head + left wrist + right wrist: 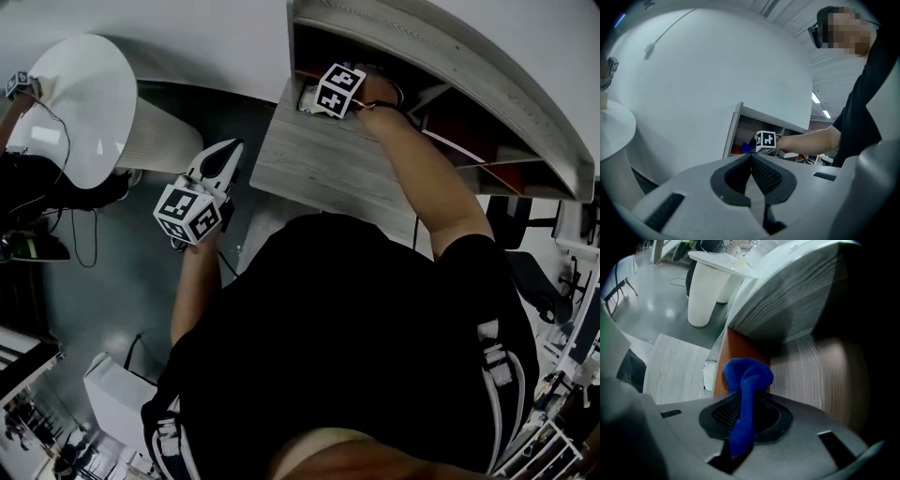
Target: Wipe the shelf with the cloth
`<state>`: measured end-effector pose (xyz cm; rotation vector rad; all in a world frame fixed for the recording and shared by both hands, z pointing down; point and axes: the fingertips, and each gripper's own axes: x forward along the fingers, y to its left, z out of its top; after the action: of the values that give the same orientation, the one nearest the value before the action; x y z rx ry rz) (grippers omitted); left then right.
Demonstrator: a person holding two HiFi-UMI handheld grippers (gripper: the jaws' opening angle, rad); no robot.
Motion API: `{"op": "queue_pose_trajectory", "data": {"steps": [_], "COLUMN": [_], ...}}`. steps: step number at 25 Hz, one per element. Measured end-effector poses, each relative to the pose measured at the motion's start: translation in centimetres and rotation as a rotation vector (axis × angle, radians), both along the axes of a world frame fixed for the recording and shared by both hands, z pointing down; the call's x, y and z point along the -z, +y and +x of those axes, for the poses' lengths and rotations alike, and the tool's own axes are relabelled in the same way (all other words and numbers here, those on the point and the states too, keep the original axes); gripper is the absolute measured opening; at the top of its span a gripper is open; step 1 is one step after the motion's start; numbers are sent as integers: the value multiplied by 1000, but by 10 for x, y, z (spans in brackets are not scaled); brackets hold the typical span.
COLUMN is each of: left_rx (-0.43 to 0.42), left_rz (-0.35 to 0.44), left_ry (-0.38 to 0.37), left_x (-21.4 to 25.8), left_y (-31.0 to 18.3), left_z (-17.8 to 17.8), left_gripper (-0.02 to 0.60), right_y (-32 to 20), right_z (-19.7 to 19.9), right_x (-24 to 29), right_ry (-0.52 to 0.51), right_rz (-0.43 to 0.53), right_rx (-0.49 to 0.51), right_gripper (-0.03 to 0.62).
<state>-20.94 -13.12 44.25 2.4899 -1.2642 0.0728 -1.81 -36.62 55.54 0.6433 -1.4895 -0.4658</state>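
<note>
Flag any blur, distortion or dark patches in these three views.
Head view: fisheye bends the shelf into an arc, and the black shirt darkens the lower frame. Left gripper view: sharp, with vignetted corners. Right gripper view: the blue cloth in the right tongs is crisp, the wood panel beside it is smeared, and the right edge is black.

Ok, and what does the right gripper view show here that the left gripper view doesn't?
Only the right gripper view: the right gripper shut on the blue cloth, close up against an orange panel inside the shelf.

Only the left gripper view: the left gripper, fingers together with nothing between them, the person's forearm stretched into the shelf, and the white wall.

Both: the shelf itself, and the cloth, which in the left gripper view is only a small blue patch beside the right gripper's marker cube.
</note>
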Motion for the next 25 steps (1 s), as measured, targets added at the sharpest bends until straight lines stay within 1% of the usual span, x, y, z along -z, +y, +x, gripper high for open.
{"op": "queue_pose_trajectory", "data": {"steps": [5, 15, 20, 25], "left_rx": [47, 112, 131, 125], "left_rz": [-12, -34, -39, -48], "left_ry": [-9, -16, -22, -22], "left_x": [-1, -7, -9, -13], "left_y": [8, 19, 18, 13], "left_z": [-14, -30, -37, -34], "left_gripper": [17, 17, 17, 17], "right_y": [-3, -10, -12, -12], "right_z": [-27, -70, -76, -76], "right_x": [0, 0, -1, -3], "right_ry": [-14, -42, -39, -41], "right_rz": [2, 3, 2, -4], "right_rx": [48, 128, 144, 148], "right_gripper": [63, 63, 63, 63]}}
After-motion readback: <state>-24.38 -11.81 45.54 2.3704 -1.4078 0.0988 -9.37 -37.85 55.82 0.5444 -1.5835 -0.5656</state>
